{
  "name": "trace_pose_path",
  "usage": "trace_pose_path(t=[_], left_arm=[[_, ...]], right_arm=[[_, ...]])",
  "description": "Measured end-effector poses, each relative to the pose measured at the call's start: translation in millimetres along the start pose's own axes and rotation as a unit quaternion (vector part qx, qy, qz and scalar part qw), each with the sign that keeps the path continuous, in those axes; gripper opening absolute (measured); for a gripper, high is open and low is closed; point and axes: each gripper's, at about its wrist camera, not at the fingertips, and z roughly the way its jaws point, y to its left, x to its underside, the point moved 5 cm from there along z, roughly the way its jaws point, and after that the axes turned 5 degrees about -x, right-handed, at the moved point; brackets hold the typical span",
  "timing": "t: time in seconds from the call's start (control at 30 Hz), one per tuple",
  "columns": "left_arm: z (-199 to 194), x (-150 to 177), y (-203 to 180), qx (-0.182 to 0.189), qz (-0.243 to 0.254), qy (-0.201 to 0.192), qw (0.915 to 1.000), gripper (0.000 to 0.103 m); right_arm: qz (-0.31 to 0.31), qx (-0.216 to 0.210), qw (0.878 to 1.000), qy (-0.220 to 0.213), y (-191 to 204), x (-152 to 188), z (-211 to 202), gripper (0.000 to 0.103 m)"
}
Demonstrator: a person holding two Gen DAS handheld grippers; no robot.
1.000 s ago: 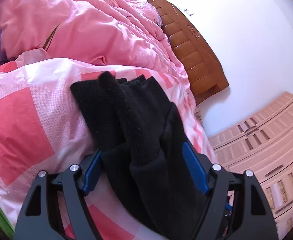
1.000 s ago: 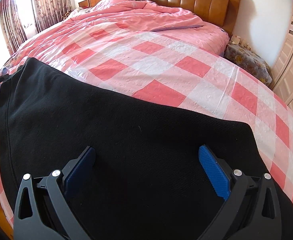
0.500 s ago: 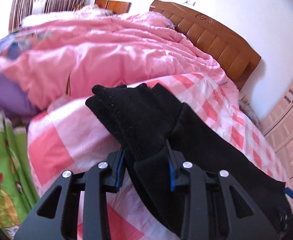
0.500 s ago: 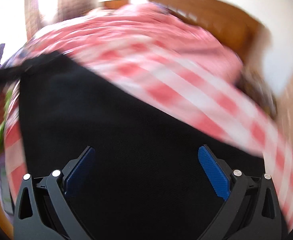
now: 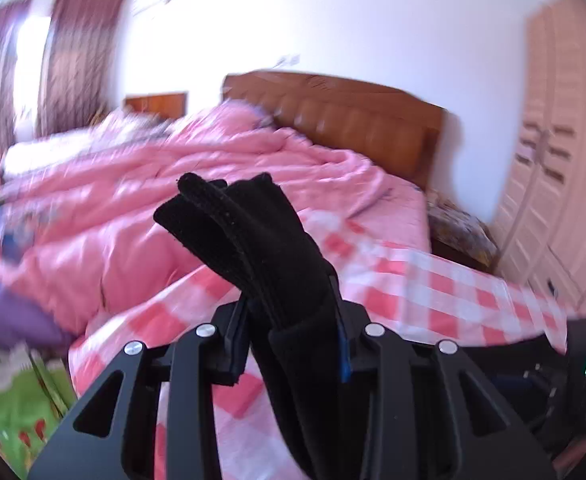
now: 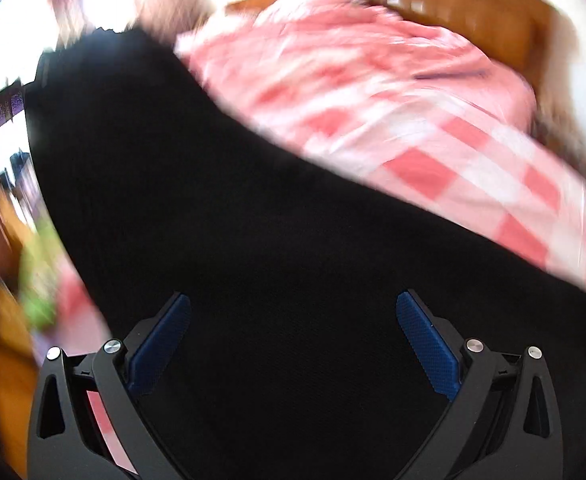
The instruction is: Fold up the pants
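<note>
- Left gripper (image 5: 293, 332) is clamped on a bunched end of the black pants (image 5: 253, 236), lifted clear above the checked bedsheet (image 5: 433, 280).
- Right gripper (image 6: 293, 340) is spread wide over the rest of the pants (image 6: 253, 220), gripping nothing.
- To do this fold well, I'd carry the held end straight over and land it edge to edge, no twisting.
- Fabric looks thick, knit-ish and layered at the cuff; right view is pretty blurry though, so not sure how flat it lies.
</note>
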Motion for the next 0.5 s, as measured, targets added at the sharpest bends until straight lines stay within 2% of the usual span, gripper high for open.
trace_pose_path(t=[0.1,0.17,0.2,0.23,0.27,0.3,0.33,0.4,0.43,0.47,0.5], left_arm=[[-25,3,-67,0.001,0.1,-0.035,0.9944,0.034],[-40,21,-123,0.013,0.18,-0.055,0.982,0.034],[-44,33,-148,0.015,0.221,-0.064,0.9731,0.034],[-50,57,-184,0.013,0.289,-0.076,0.9542,0.034],[-50,75,-204,0.01,0.331,-0.083,0.9398,0.035],[-50,98,-226,0.005,0.383,-0.088,0.9195,0.035],[-47,130,-249,0.005,0.446,-0.087,0.8908,0.039],[-43,183,-276,0.019,0.533,-0.076,0.8425,0.045],[-42,202,-282,0.019,0.562,-0.075,0.8234,0.039],[-45,205,-284,0.014,0.566,-0.087,0.82,0.041],[-48,202,-283,0.011,0.561,-0.086,0.8233,0.046]], right_arm=[[0.102,-0.004,0.992,-0.072,-49,4,-54,0.099],[0.144,0.006,0.983,-0.116,-78,10,-90,0.099],[0.158,0.008,0.979,-0.129,-88,13,-103,0.099],[0.171,0.009,0.975,-0.143,-99,16,-119,0.099],[0.182,0.014,0.971,-0.153,-107,21,-131,0.099],[0.192,0.019,0.968,-0.159,-115,25,-141,0.099],[0.201,0.02,0.966,-0.16,-123,29,-149,0.099],[0.207,0.018,0.966,-0.156,-131,35,-156,0.099],[0.206,0.023,0.967,-0.15,-134,40,-158,0.099],[0.203,0.025,0.968,-0.146,-136,44,-159,0.099],[0.202,0.024,0.969,-0.141,-138,46,-157,0.099]])
